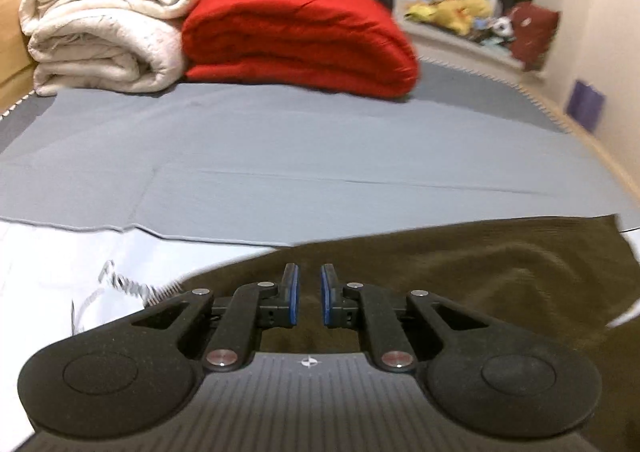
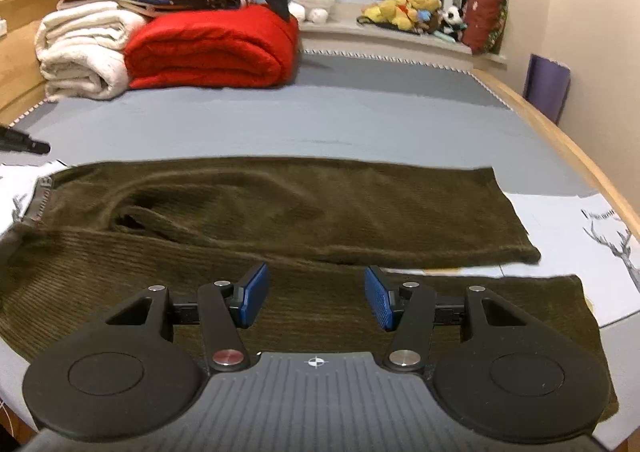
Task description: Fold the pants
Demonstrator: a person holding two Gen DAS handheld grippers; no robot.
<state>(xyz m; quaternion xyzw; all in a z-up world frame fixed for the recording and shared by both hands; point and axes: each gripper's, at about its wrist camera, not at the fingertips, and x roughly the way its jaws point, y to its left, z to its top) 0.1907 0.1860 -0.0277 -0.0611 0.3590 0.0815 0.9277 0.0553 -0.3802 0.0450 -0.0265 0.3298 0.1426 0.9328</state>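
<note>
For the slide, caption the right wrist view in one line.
Right gripper, jaws open and empty, poised over olive corduroy pants spread on a grey bed.

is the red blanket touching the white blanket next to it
Touching. The right wrist view shows the red blanket pressed against the rolled white blanket, no gap between them.

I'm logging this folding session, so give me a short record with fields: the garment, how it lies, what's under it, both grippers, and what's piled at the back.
garment: olive corduroy pants
layout: spread flat, both legs running right, unfolded
surface: grey sheet on bed
left gripper: fingers nearly together, nothing between, over the pants
right gripper: open, empty, over the near leg
back: red blanket, cream blanket
</note>
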